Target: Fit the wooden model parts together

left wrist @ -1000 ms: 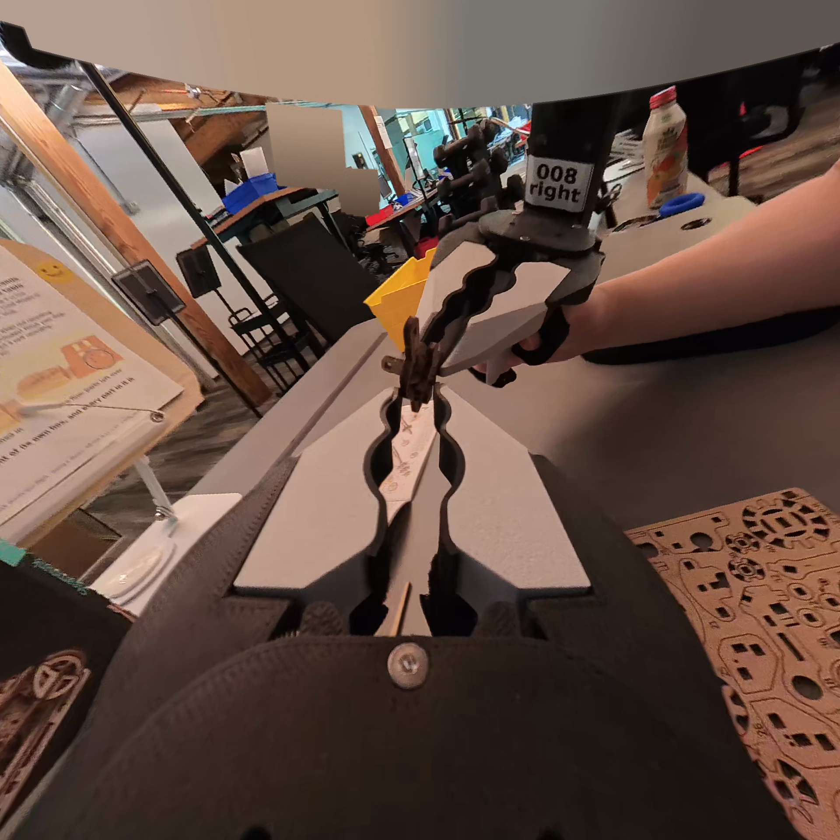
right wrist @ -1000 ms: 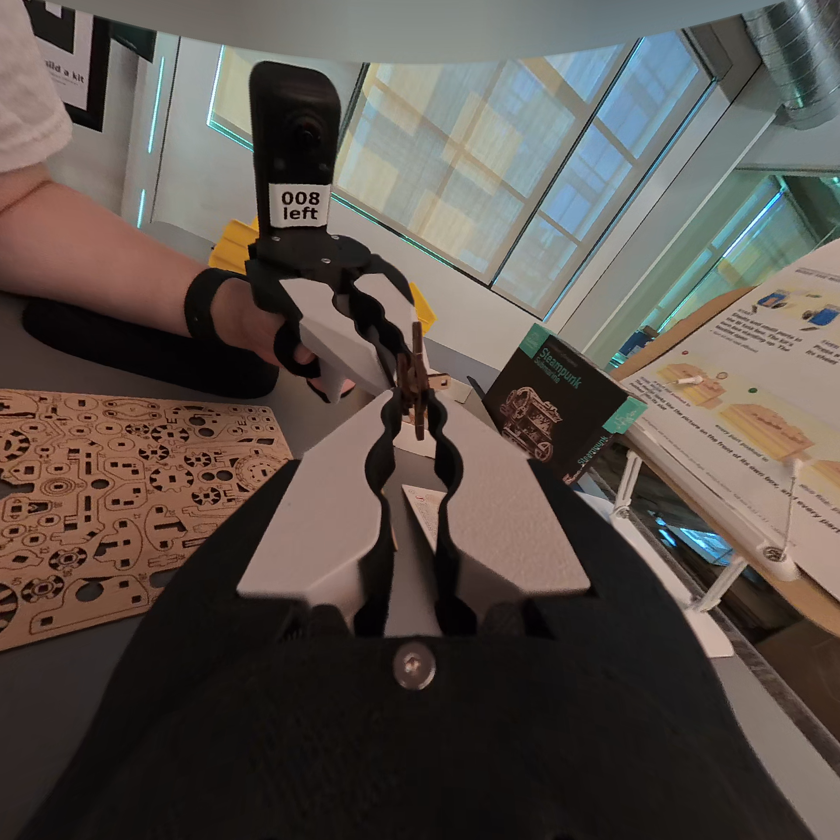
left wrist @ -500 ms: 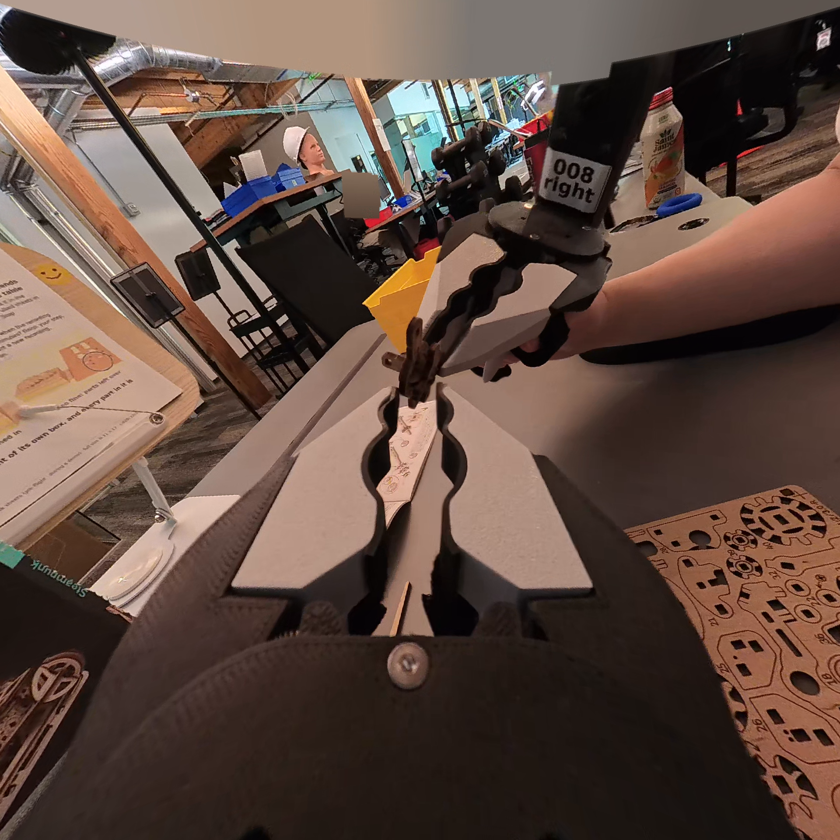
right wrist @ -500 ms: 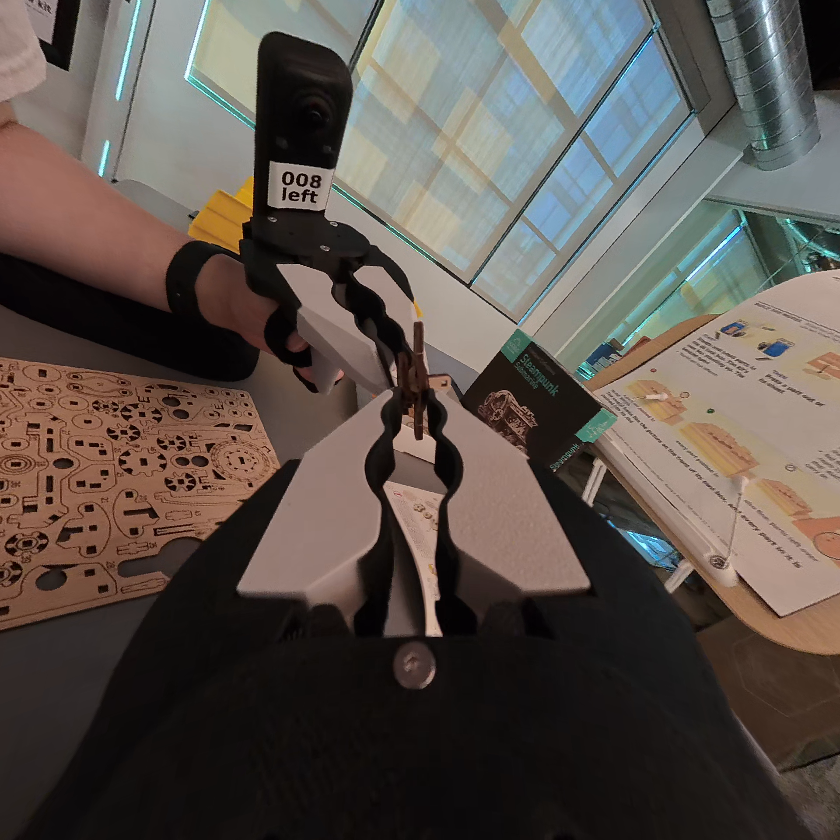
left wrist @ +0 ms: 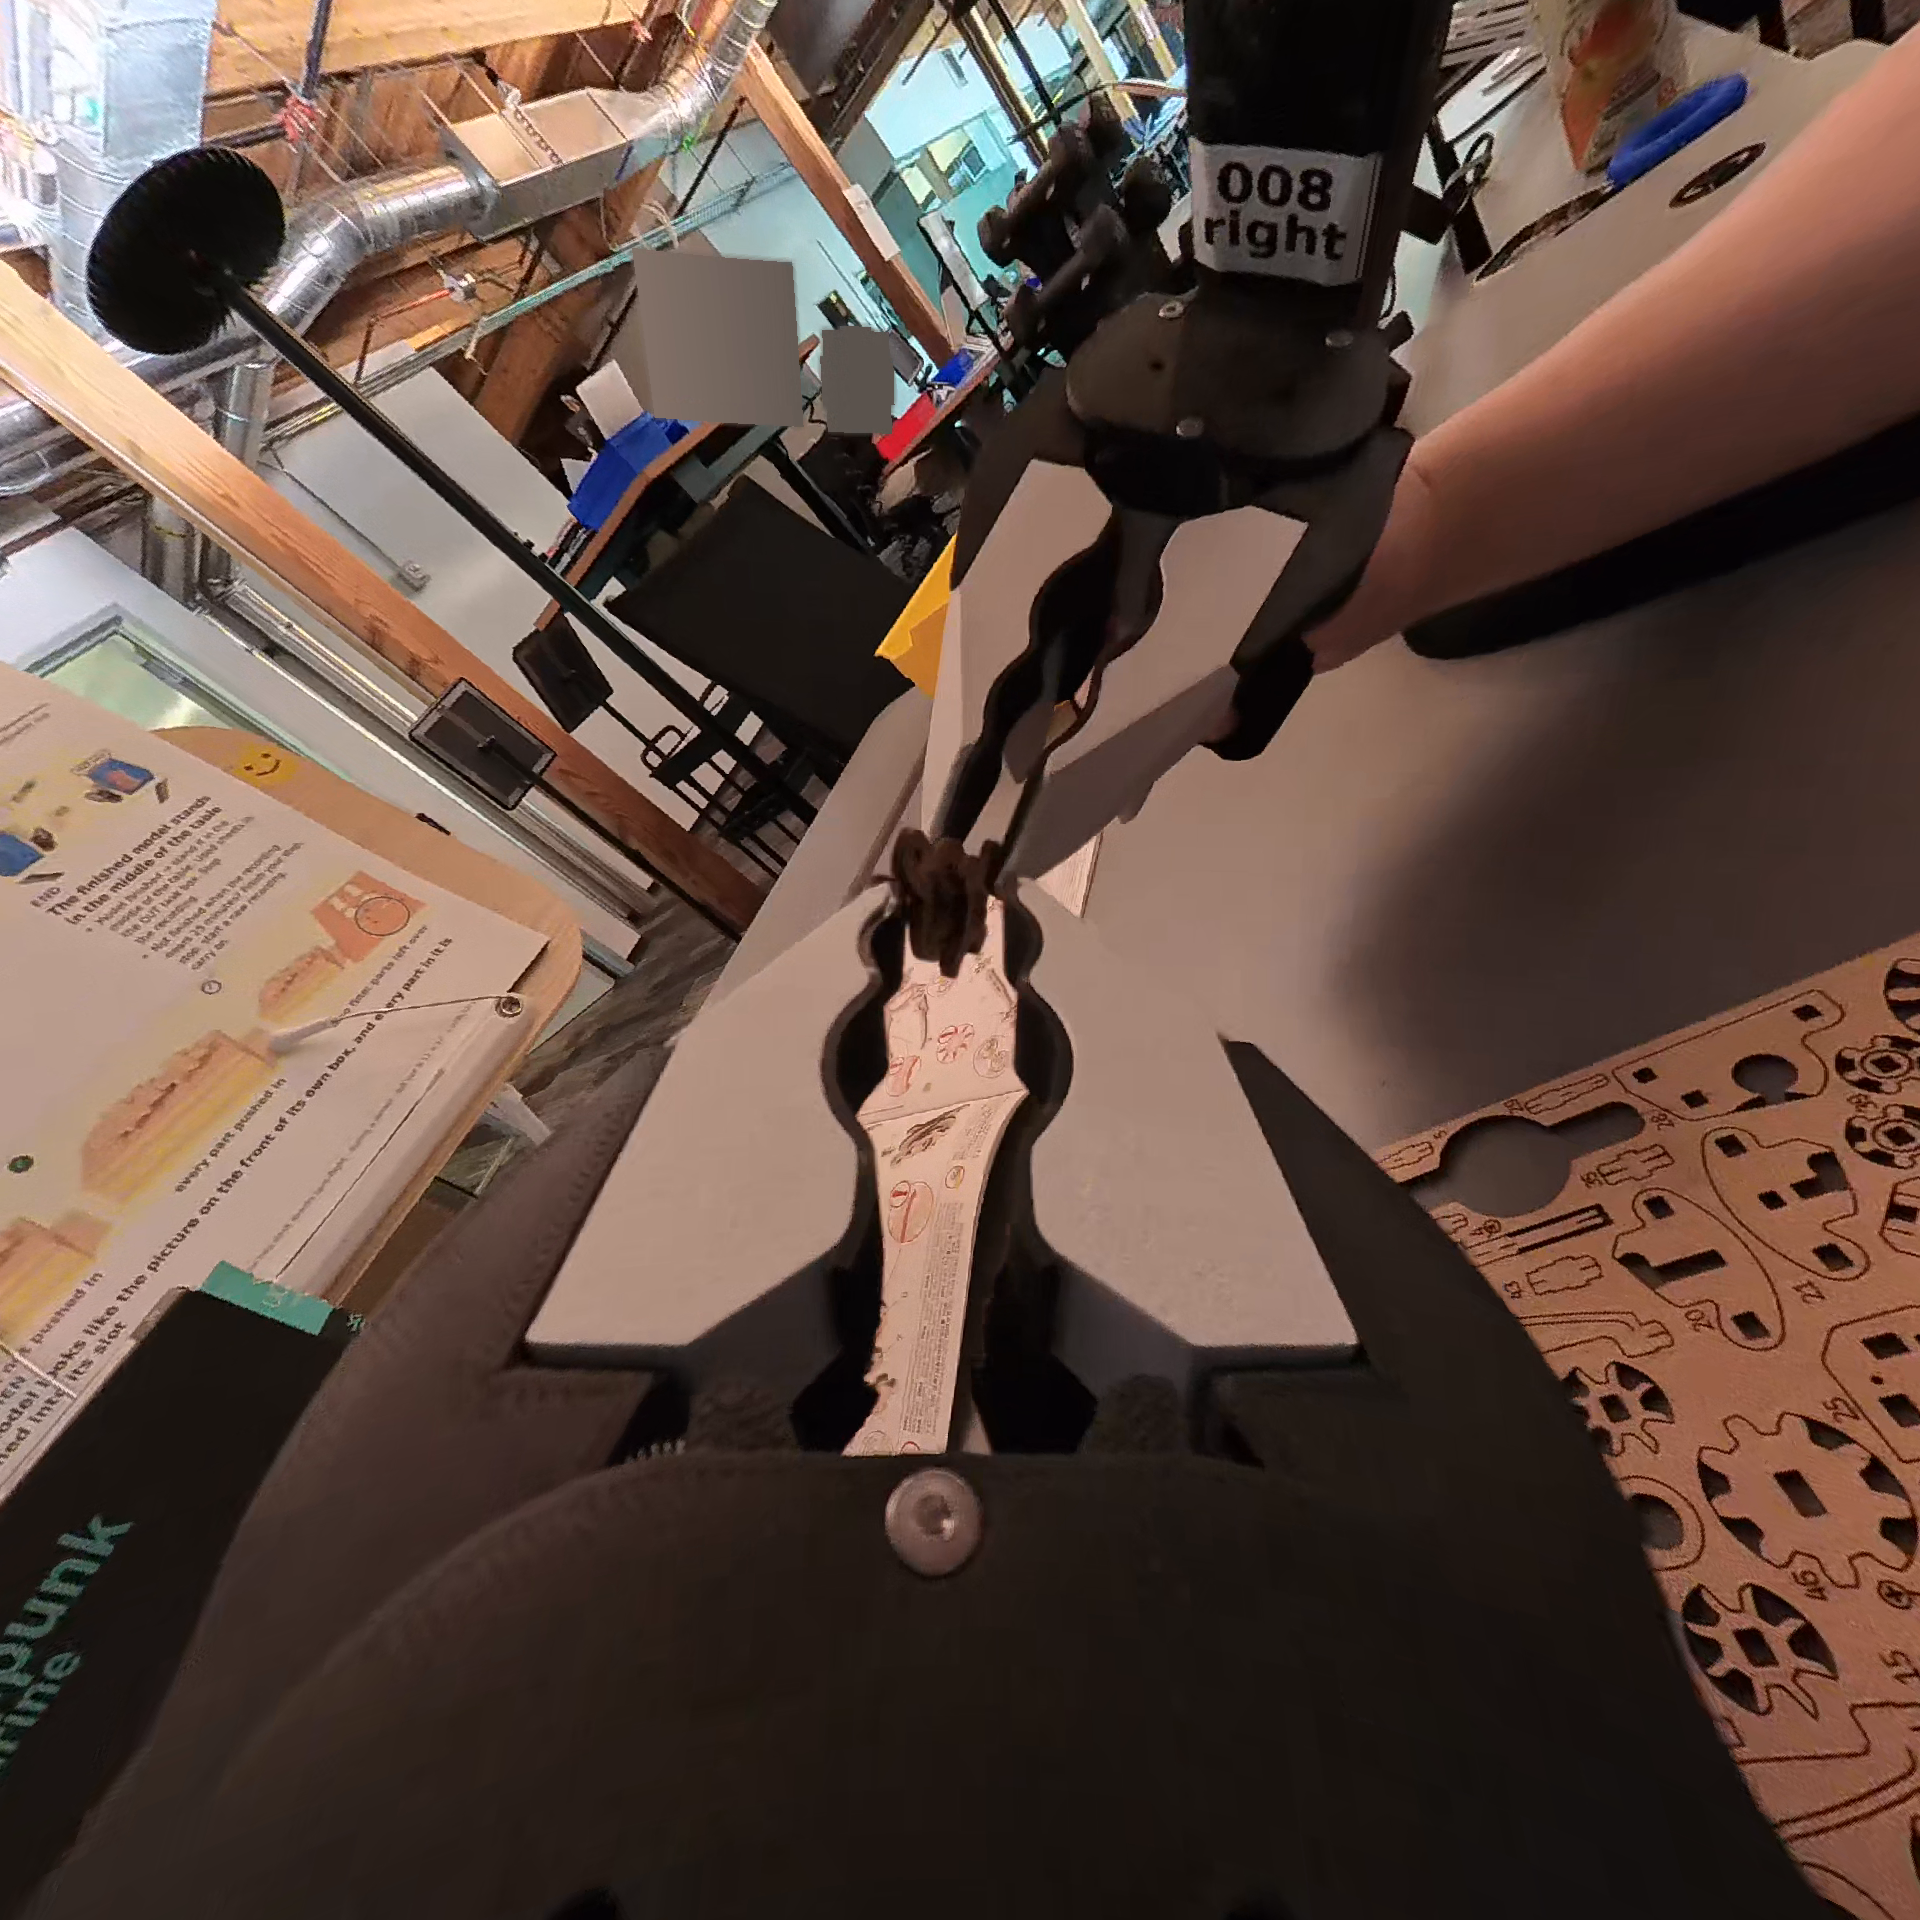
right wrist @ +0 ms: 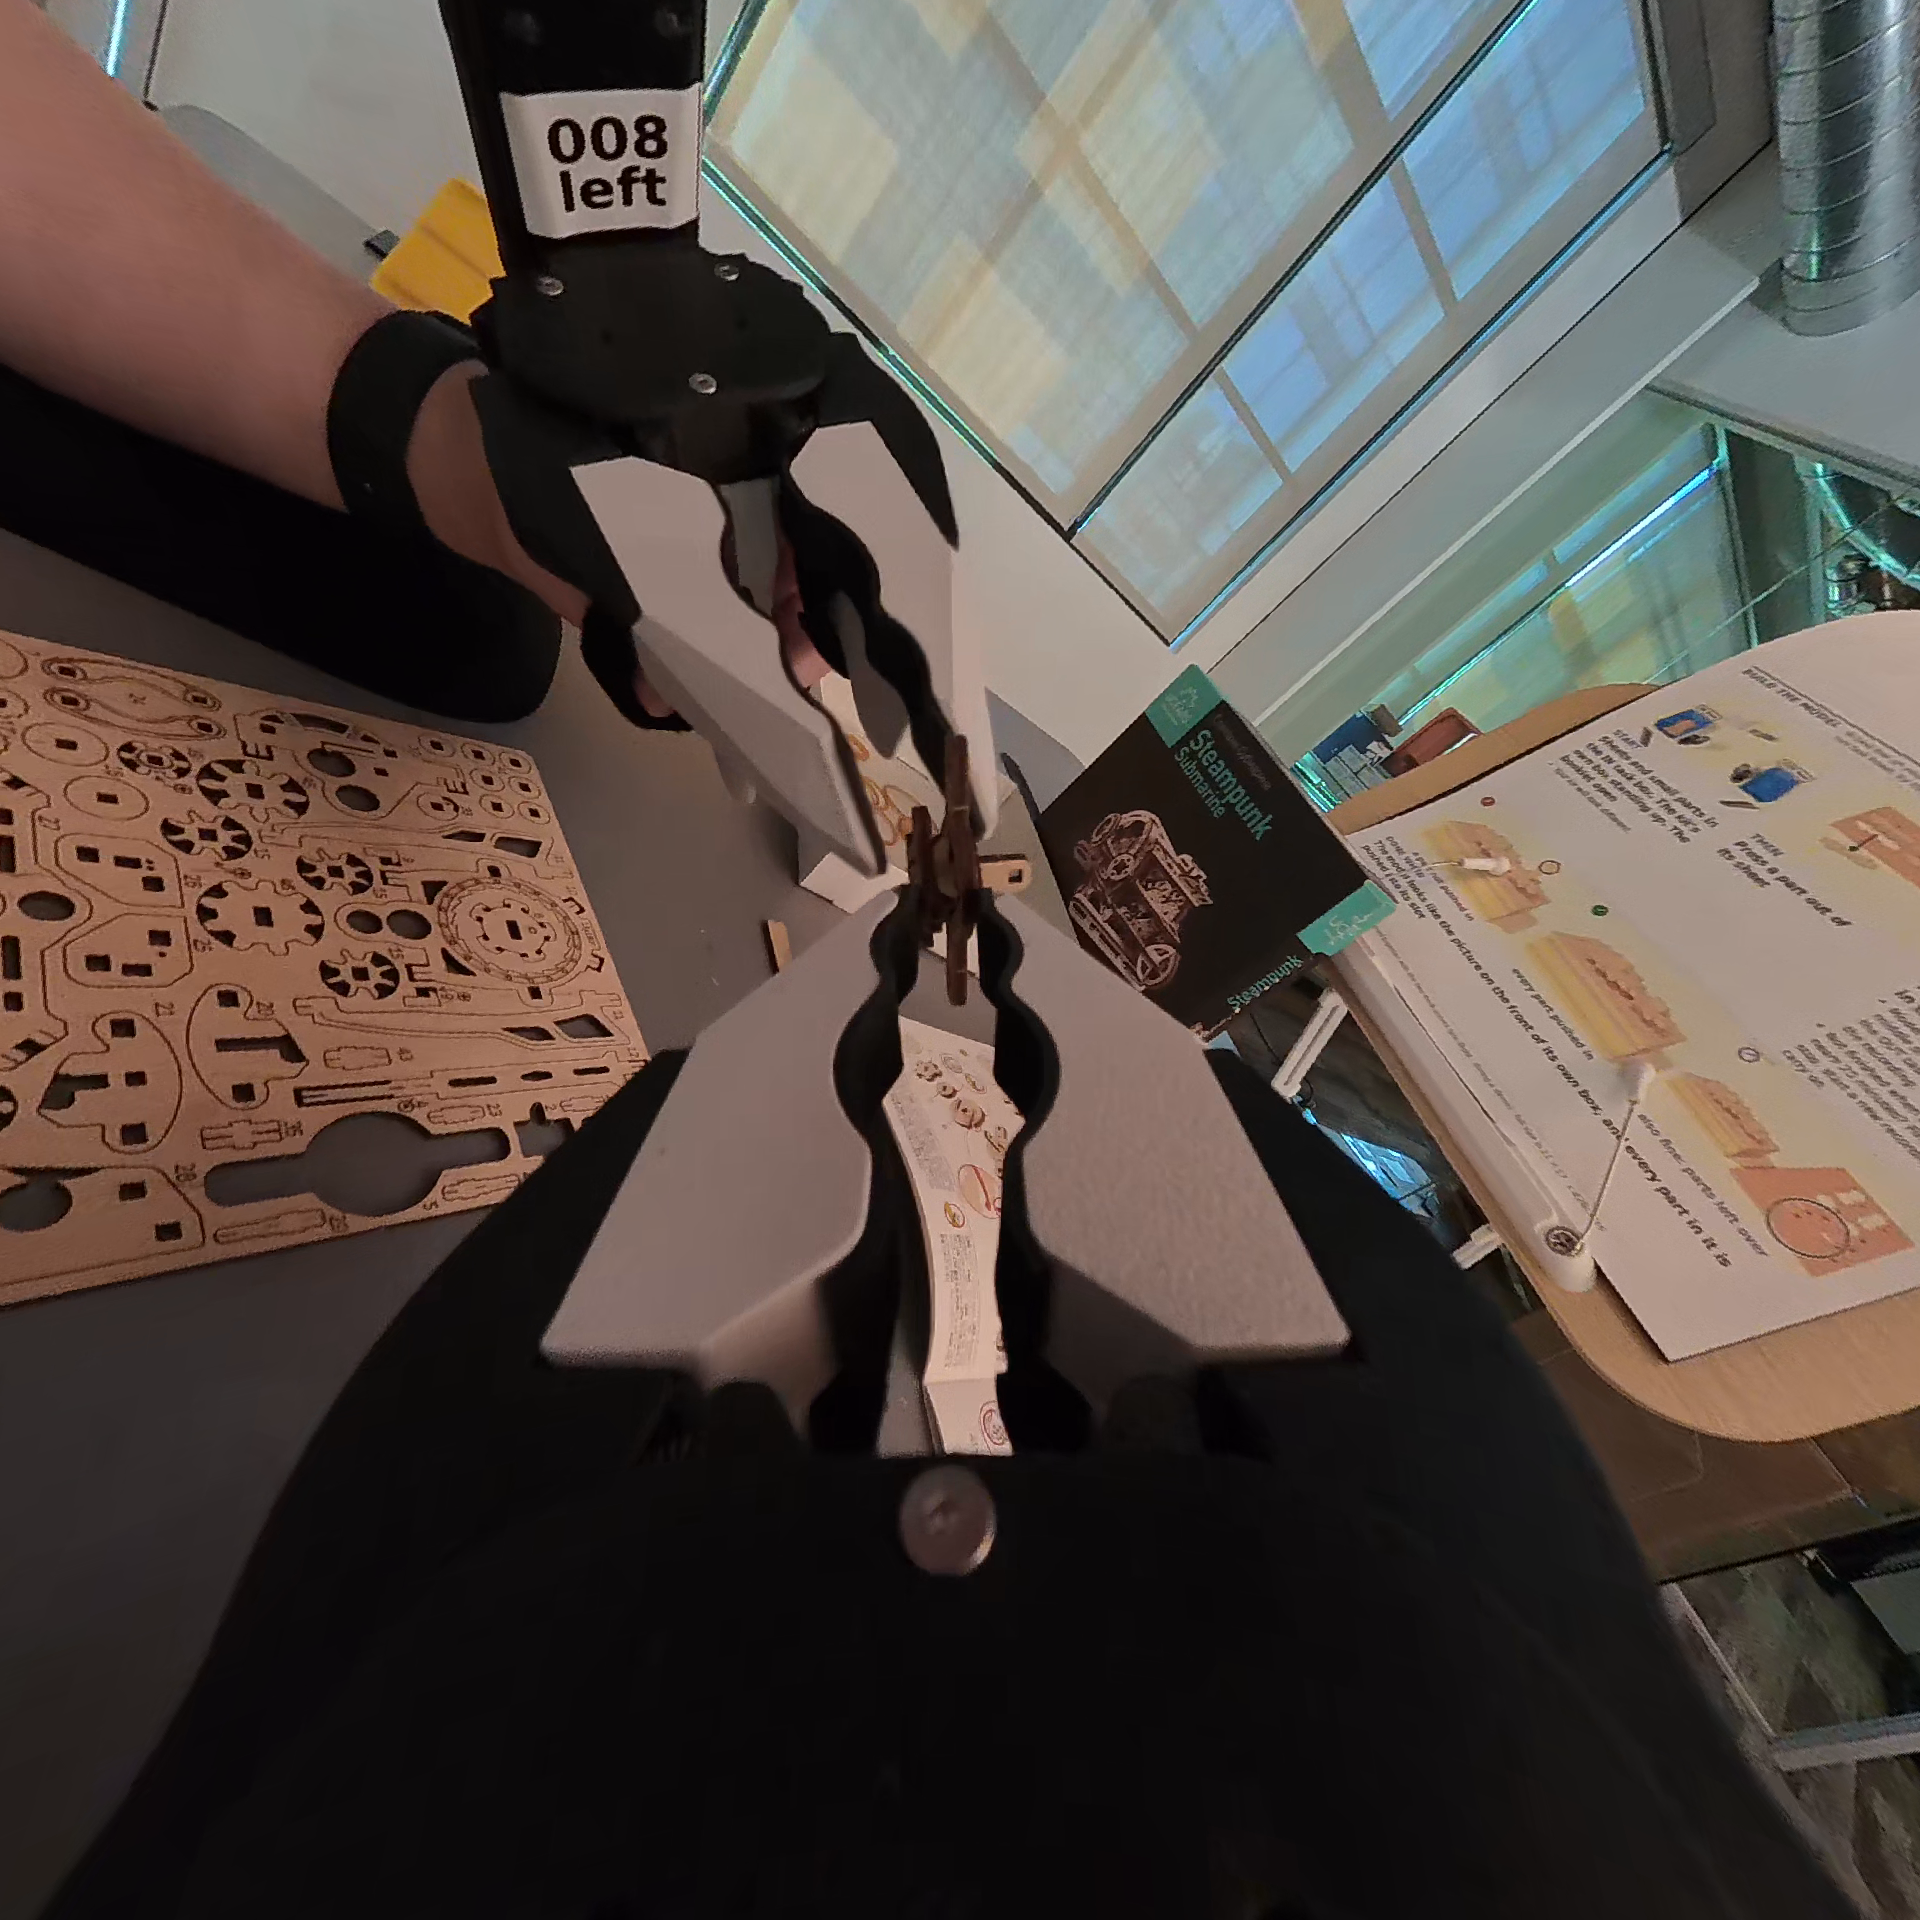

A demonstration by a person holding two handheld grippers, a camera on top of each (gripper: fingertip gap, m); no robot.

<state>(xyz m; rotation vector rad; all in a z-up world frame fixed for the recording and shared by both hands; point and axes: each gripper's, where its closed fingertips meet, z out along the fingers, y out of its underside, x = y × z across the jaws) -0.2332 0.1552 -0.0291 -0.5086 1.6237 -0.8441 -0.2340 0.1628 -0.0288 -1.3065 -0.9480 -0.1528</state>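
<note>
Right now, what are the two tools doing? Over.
Left tool and right tool both shut on dark wooden parts, tips meeting above table. Nothing in between.

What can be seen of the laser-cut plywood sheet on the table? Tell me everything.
The laser-cut plywood sheet is thin, pale tan wood lying flat on the grey table, on the person's side of the two claws. Dark burnt outlines trace gears, wheels, slotted plates and rods, with small numbers beside them. Most parts sit in place; several holes show parts already pushed out, including a long keyhole-shaped gap near its edge. Nothing grips it. The left wrist view shows one corner.

Dark wooden parts [left wrist: 940, 902] joined, upright, pinched midair above table.
</note>
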